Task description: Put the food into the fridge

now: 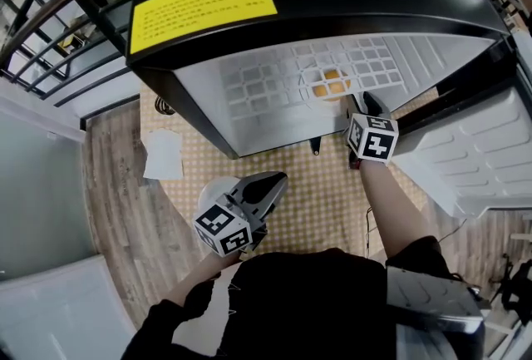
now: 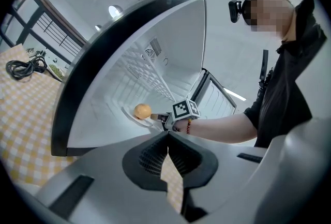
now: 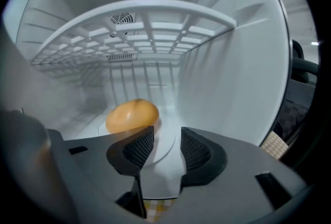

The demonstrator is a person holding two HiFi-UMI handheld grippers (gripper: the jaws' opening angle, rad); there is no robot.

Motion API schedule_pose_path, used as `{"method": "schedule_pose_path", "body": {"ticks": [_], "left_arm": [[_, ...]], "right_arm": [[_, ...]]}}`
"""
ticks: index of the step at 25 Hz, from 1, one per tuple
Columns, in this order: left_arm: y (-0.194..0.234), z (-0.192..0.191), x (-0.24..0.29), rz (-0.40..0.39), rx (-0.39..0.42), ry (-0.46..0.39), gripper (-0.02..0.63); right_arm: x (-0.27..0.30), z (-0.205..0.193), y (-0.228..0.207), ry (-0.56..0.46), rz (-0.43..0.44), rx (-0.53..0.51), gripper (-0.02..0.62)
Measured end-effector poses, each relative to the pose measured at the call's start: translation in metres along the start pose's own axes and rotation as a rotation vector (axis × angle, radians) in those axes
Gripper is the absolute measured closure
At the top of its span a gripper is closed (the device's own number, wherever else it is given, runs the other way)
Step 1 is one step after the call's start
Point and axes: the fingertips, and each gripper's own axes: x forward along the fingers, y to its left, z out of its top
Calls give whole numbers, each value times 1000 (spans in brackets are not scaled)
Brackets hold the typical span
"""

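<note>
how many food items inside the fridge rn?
1: a round orange-yellow bun on the round white plate below the white grid shelf. More may be hidden.

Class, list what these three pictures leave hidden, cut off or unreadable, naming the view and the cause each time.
- Yellow label, head view: the print is too small to read.
- Food: the head view shows it only through the shelf grid. In the right gripper view, the right gripper covers its lower edge. Its kind is unclear.
- Fridge door, head view: cut off by the right edge.
</note>
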Motion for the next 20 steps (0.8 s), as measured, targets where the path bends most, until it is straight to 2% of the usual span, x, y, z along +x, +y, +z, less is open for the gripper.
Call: {"method": "schedule_pose_path", "body": {"ticks": [9, 14, 20], "left_arm": [[-30, 9, -16, 13, 47, -38, 592], [-51, 12, -29, 42, 75, -75, 592], [-92, 23, -41, 57, 136, -121, 592]], "right_arm": [[-30, 14, -6, -75, -14, 89, 554], [-56, 26, 6, -125, 44, 124, 563], [-115, 34, 20, -163, 137, 214, 563]]}}
